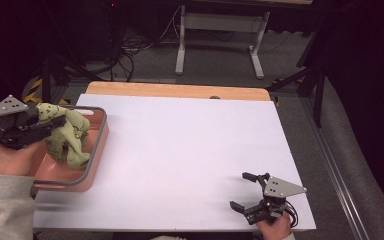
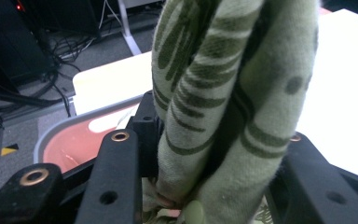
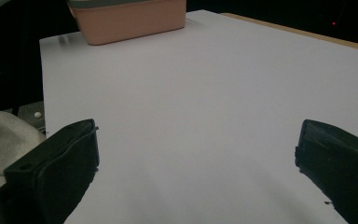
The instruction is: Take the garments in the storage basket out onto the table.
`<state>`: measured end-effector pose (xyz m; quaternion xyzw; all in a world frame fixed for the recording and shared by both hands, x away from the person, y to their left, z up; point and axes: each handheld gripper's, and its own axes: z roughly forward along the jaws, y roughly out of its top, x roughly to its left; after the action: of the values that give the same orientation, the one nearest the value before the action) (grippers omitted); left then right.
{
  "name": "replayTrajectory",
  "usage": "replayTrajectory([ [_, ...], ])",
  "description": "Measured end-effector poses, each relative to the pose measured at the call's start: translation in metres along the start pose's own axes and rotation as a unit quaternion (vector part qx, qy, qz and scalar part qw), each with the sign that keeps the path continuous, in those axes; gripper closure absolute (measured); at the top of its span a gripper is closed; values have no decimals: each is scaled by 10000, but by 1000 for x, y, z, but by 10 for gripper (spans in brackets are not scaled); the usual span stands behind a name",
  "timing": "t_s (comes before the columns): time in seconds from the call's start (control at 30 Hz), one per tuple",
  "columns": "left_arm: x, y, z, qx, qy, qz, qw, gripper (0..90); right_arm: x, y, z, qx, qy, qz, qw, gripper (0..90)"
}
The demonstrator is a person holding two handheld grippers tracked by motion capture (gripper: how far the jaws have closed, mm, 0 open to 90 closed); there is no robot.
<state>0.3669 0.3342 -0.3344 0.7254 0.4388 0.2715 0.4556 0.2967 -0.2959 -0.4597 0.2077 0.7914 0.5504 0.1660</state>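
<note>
A pale green cloth with dark green stripes [image 1: 68, 137] hangs bunched over a pink tub with a grey rim [image 1: 98, 150] at the table's left edge. My left gripper [image 1: 55, 122] is shut on the cloth's top, lifting it, while its lower folds rest inside the tub. In the left gripper view the cloth [image 2: 223, 107] is pinched between the black jaws, with the tub [image 2: 70, 140] behind them. My right gripper [image 1: 244, 191] rests open near the table's front right corner, nothing between its jaws. The right gripper view has the tub [image 3: 130, 18] far across the white surface.
A white sheet [image 1: 190, 150] covers the table, with a wooden strip [image 1: 180, 90] along the far edge. Beyond it stand a metal desk frame [image 1: 220, 40] and cables on the floor. A grey padded edge [image 1: 350, 165] runs along the right.
</note>
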Motion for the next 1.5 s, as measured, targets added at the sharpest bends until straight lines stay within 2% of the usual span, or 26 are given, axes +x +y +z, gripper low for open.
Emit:
replayTrajectory([
  [0.47, -15, 32, -19, -350, -123, 257, 9990, 611, 1, 0, -1, -1, 9, 4, 10000, 3],
  [0.77, -22, 53, -27, -555, -175, 329, 9978, 614, 1, 0, 0, 12, 14, -2, 10000, 3],
  [1.17, -40, 77, -25, -763, -344, 510, 9952, 619, 0, 0, 0, 23, 22, -10, 10000, 3],
  [1.43, -64, 95, -14, -971, -506, 696, 9915, 622, 0, 0, -1, 19, 28, 2, 10000, 3],
  [1.5, -66, 97, -13, -999, -543, 697, 9911, 622, 0, 0, -1, 16, 29, -3, 10000, 3],
])
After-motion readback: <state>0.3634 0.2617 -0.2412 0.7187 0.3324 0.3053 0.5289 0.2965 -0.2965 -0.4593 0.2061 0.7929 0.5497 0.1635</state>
